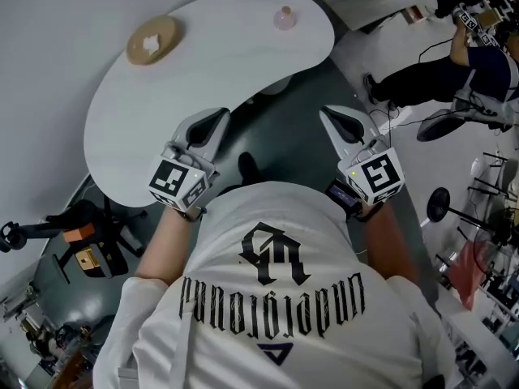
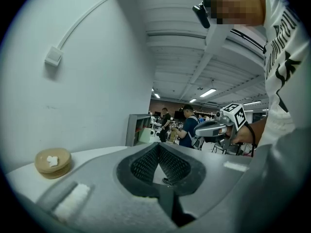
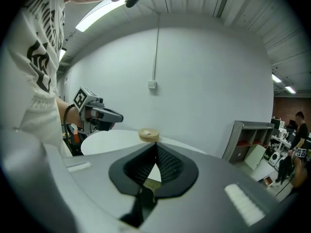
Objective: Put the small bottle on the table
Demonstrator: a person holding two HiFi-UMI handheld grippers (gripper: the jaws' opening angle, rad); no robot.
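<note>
A small pale pink bottle (image 1: 284, 16) stands upright on the white oval table (image 1: 219, 63), near its far right end. A round wooden dish (image 1: 152, 40) holding something white lies at the table's far left; the dish (image 2: 52, 162) shows in the left gripper view and, as a small dish (image 3: 148, 134), in the right gripper view. My left gripper (image 1: 217, 118) hovers at the table's near edge, shut and empty. My right gripper (image 1: 328, 113) hangs over the dark floor beside the table, also shut with nothing in it. Both are well short of the bottle.
A person in dark clothes (image 1: 454, 63) sits at the upper right among cables and stands. A black stand base (image 1: 439, 205) and clutter are at the right. Orange and black gear (image 1: 77, 233) lies on the floor at the left. A grey shelf unit (image 3: 248, 140) stands by the wall.
</note>
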